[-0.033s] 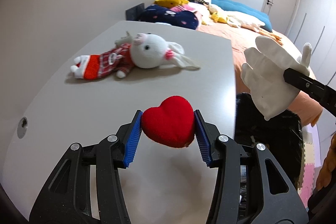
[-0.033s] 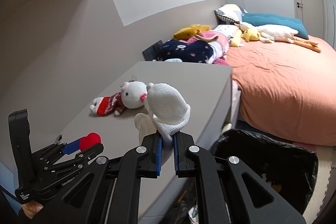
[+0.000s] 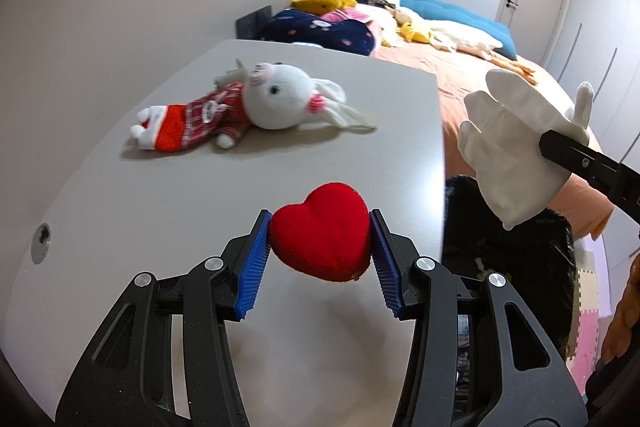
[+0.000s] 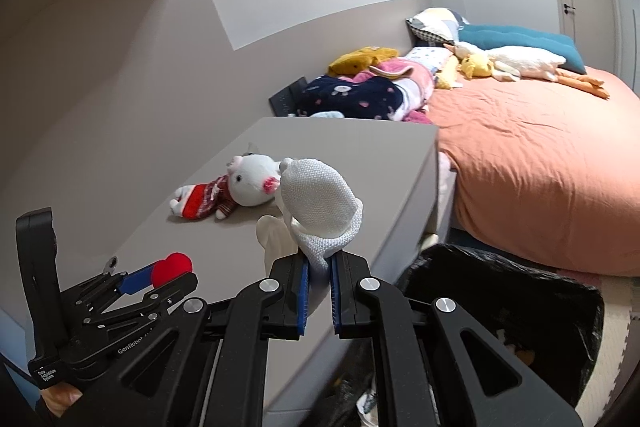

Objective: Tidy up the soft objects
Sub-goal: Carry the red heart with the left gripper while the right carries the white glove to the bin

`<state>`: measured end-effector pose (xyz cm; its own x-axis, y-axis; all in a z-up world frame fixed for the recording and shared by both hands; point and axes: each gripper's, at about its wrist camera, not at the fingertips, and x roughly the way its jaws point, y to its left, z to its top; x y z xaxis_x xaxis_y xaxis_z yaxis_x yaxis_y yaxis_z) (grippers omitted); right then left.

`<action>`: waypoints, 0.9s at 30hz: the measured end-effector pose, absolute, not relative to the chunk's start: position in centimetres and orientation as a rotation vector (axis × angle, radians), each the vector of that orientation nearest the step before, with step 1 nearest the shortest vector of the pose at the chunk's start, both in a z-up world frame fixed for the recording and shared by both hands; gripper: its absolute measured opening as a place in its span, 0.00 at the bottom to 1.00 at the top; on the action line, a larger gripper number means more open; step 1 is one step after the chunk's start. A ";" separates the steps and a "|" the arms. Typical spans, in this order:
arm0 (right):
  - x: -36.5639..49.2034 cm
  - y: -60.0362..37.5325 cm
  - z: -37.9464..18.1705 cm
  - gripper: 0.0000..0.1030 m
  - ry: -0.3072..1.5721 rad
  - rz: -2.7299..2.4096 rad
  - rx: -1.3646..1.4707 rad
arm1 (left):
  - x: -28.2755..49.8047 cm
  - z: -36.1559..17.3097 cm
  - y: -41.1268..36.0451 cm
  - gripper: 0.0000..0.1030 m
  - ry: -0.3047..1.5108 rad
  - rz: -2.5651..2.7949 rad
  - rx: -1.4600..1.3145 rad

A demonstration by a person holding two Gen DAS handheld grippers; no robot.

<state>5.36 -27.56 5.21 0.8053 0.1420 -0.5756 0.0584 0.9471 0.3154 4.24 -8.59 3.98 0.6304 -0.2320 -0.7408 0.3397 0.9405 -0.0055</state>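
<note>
Lying on its side at the far left of the grey table [image 3: 120, 227], the plush rabbit [image 3: 248, 107] in its red checked outfit is well apart from your tools. Your left gripper [image 3: 320, 247] clamps the red heart cushion [image 3: 322, 233] between its blue pads, above the table's near part. Past the table's right edge, your right gripper [image 4: 319, 277] pinches a white glove [image 4: 320, 199] over the black bin [image 4: 520, 291].
</note>
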 end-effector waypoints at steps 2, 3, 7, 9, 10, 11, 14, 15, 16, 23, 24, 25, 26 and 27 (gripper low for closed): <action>4.6 -28.3 5.0 0.09 0.632 0.034 0.335 | 3.8 3.9 -9.4 0.47 0.826 -0.342 0.148; 4.4 -28.5 4.9 0.09 0.632 0.030 0.336 | 3.6 3.8 -9.9 0.47 0.826 -0.348 0.152; 3.0 -29.9 4.5 0.09 0.629 0.004 0.348 | 2.9 3.4 -11.5 0.47 0.829 -0.376 0.167; 2.4 -30.7 4.4 0.09 0.625 -0.010 0.353 | 2.6 3.2 -12.5 0.47 0.829 -0.394 0.177; 2.0 -31.2 4.4 0.09 0.622 -0.018 0.358 | 2.5 3.2 -12.9 0.47 0.829 -0.401 0.182; 1.7 -31.6 4.3 0.09 0.620 -0.025 0.362 | 2.3 3.2 -13.4 0.47 0.828 -0.410 0.188; 0.8 -32.9 4.2 0.09 0.614 -0.055 0.373 | 2.0 3.2 -14.9 0.47 0.825 -0.436 0.204; 0.4 -33.5 4.2 0.09 0.611 -0.073 0.374 | 1.9 3.2 -15.4 0.47 0.824 -0.444 0.210; 0.2 -33.8 4.1 0.09 0.609 -0.084 0.375 | 1.8 3.2 -15.8 0.47 0.824 -0.453 0.216; -1.3 -36.4 4.2 0.09 0.592 -0.158 0.382 | 1.2 2.7 -19.6 0.47 0.829 -0.527 0.265; -1.7 -36.9 4.2 0.09 0.591 -0.174 0.384 | 1.1 2.6 -20.0 0.47 0.831 -0.538 0.270; -1.8 -37.3 4.1 0.09 0.590 -0.182 0.385 | 1.0 2.5 -20.4 0.47 0.835 -0.549 0.273; -2.0 -37.6 4.1 0.09 0.590 -0.191 0.387 | 0.9 2.4 -20.9 0.47 0.839 -0.562 0.278; -2.3 -38.1 4.0 0.09 0.591 -0.206 0.389 | 0.7 2.3 -21.4 0.47 0.842 -0.570 0.286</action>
